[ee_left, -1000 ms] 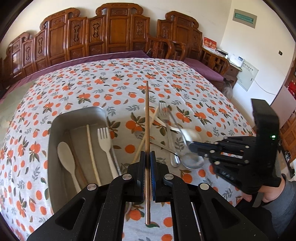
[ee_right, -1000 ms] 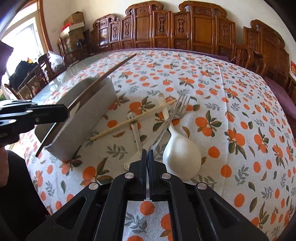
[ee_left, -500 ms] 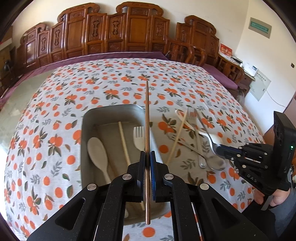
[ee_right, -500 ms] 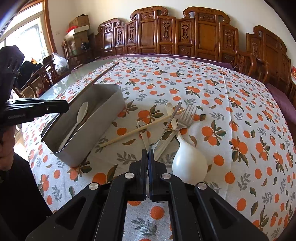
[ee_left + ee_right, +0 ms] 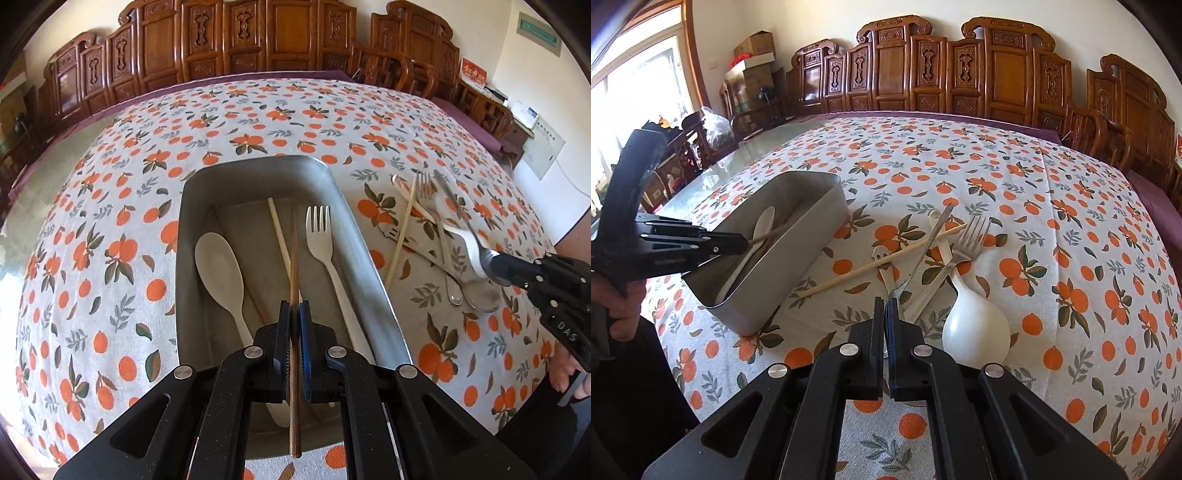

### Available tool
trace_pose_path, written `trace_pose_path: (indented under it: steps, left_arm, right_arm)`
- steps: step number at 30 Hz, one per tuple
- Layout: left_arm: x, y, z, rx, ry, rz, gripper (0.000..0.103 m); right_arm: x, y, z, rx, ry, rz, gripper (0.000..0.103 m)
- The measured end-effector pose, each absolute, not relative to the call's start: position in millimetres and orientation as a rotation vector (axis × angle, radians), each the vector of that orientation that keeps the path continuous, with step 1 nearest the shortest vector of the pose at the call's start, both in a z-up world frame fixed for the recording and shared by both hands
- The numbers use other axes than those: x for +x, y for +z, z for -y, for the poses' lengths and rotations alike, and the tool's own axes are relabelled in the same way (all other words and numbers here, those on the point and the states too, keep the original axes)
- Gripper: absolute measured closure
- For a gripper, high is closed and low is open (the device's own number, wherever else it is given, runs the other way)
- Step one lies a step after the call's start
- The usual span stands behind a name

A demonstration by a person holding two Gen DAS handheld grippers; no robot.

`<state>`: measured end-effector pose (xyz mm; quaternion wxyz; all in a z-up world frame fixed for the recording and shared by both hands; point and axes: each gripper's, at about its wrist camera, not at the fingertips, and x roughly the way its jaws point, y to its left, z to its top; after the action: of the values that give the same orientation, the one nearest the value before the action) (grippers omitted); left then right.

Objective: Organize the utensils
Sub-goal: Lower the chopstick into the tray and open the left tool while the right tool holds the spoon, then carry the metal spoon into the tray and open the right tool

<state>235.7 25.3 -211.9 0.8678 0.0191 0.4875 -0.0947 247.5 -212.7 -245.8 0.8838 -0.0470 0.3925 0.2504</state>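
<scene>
The left hand-held gripper [image 5: 294,314], at lower centre of its view, is clamped on a dark wooden chopstick [image 5: 294,258] held over the metal tray [image 5: 373,266], so the step is depositing; next it should lower and release. At right, the right hand-held gripper [image 5: 496,264] grips a metal spoon [image 5: 923,247] above the bench [image 5: 1071,221] pile. Its side reads "DAS".

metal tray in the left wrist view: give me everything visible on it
The metal tray is a dull grey, rectangular, open-topped tin with rounded corners and sloping walls, its long axis running away from the left wrist camera. It sits flat on the orange-print tablecloth. Inside lie a pale spoon, a pale fork and a light chopstick. The left gripper, shut on a dark wooden chopstick, hangs over its near end. The loose utensils to its right lie apart from it.
</scene>
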Motion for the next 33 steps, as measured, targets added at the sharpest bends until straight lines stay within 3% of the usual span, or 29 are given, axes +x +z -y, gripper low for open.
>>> trace_pose_path:
  steps: [20, 23, 26, 28, 33]
  left_arm:
    - [238.1, -202.7, -31.8, 0.0, -0.18, -0.996, 0.099]
    - [236.9, -192.8, -35.3, -0.012, -0.177, -0.965, 0.095]
    - [235.9, -182.7, -41.0, -0.028, -0.172, -0.932, 0.082]
    - [236.0, -177.8, -45.5, -0.033, -0.158, -0.912, 0.065]
    - [237.4, -164.5, -61.4, -0.055, -0.126, -0.865, 0.045]
  right_arm:
    - [241.2, -241.8, 210.5, -0.073, 0.536, -0.813, 0.101]
    - [238.1, -237.3, 207.7, -0.067, 0.544, -0.804, 0.101]
    - [234.9, -230.0, 203.4, -0.061, 0.553, -0.791, 0.101]
    - [232.5, -224.0, 198.0, -0.065, 0.558, -0.782, 0.101]
    - [227.4, -211.7, 179.3, -0.099, 0.573, -0.762, 0.101]
